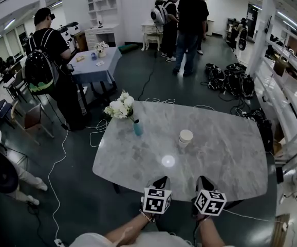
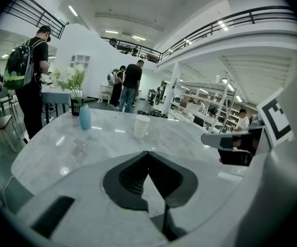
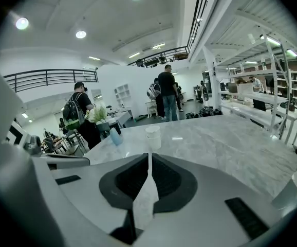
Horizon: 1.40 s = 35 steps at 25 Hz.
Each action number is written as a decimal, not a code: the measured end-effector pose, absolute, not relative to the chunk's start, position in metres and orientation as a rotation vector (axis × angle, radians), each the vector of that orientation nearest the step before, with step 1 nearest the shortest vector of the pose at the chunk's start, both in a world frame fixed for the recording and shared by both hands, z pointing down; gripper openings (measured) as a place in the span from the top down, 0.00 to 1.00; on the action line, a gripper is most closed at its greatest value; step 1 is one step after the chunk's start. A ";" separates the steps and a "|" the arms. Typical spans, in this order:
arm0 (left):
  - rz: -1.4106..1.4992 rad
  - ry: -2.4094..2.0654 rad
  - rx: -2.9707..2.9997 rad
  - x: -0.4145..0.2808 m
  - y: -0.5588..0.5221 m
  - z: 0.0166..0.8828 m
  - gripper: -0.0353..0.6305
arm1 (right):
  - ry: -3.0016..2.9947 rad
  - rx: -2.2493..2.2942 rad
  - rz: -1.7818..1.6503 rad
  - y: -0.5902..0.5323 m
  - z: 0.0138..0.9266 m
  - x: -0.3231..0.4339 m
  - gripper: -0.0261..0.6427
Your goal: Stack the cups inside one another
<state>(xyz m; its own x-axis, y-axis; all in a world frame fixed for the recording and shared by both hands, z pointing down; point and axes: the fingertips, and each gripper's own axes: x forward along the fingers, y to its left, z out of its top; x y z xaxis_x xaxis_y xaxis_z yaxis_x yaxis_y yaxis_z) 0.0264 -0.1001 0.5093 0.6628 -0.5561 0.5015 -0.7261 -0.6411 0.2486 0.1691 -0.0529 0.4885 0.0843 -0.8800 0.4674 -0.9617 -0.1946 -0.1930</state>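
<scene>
A white stack of paper cups (image 1: 185,137) stands upright near the middle of the grey marble table (image 1: 225,158); it also shows ahead in the left gripper view (image 2: 141,126) and the right gripper view (image 3: 152,137). Both grippers hover side by side at the table's near edge, well short of the cups. The left gripper (image 1: 162,180) has its jaws together at the tips (image 2: 148,153), with nothing between them. The right gripper (image 1: 204,180) is likewise shut and holds nothing (image 3: 149,156).
A small blue vase (image 1: 137,128) with white flowers (image 1: 119,107) stands left of the cups. Several people stand on the floor beyond the table, one with a backpack (image 1: 39,71) by a second table (image 1: 94,66). Cables and bags lie on the floor.
</scene>
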 end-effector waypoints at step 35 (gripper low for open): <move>0.466 -1.124 2.403 0.032 -0.057 0.492 0.95 | -1.975 2.082 0.618 -0.015 0.470 0.158 0.95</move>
